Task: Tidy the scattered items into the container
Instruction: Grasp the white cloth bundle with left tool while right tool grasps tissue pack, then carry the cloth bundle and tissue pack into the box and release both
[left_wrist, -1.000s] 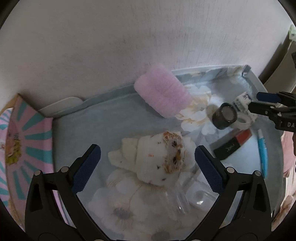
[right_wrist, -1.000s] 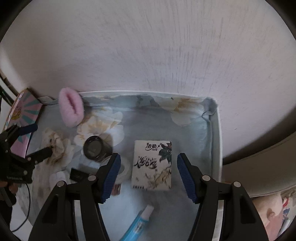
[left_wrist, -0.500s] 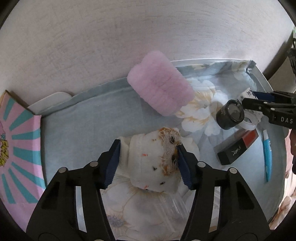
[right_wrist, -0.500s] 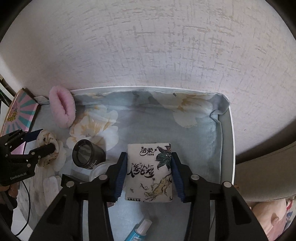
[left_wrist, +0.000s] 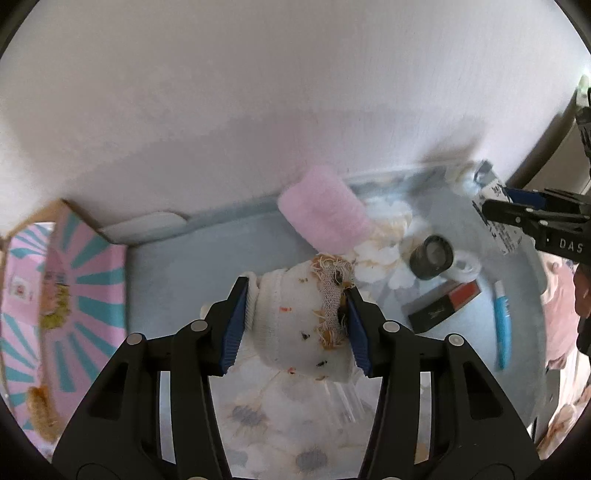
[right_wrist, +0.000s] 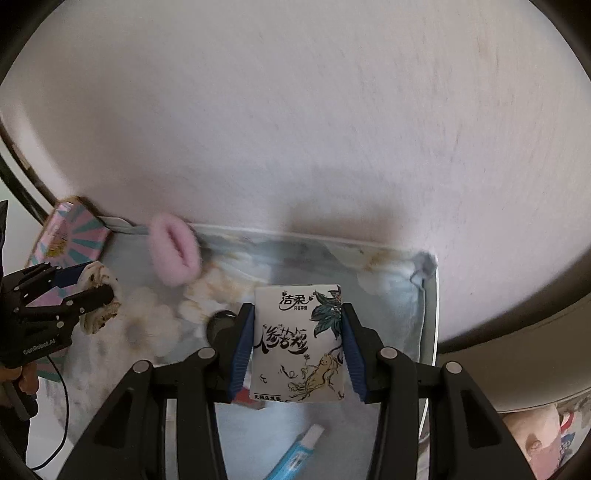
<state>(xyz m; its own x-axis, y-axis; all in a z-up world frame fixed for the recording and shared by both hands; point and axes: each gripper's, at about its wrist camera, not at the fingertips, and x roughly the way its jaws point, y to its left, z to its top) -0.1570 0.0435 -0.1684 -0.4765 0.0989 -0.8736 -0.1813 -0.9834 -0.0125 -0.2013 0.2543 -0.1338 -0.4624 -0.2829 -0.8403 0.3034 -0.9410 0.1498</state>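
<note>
1. Left gripper (left_wrist: 297, 325) closed on a white rolled sock (left_wrist: 299, 314) (orange and dark flecks, frayed end), blue pads pressed on both its sides, lower centre of the left wrist view.
2. Right gripper (right_wrist: 297, 347) clamped on a tissue pack (right_wrist: 297, 343) with black calligraphy and a leaf print, centre of the right wrist view; pack looks lifted off the surface, but cannot say for sure.
3. Both sit over a floral-cloth-lined tray (right_wrist: 430, 314) against a white wall (right_wrist: 295, 129).
4. Pink fluffy hair tie (left_wrist: 325, 212) at the tray's back edge, upper centre of the left view.
5. Right of the sock in that view: black cylinder lens (left_wrist: 432, 256), black-and-red box (left_wrist: 443, 304), blue tube (left_wrist: 502, 332) (all lying on the cloth, apart from each other).
6. Pink-and-teal striped box (left_wrist: 74, 295) at the left edge, outside the tray.
7. Image edges motion-blurred.
</note>
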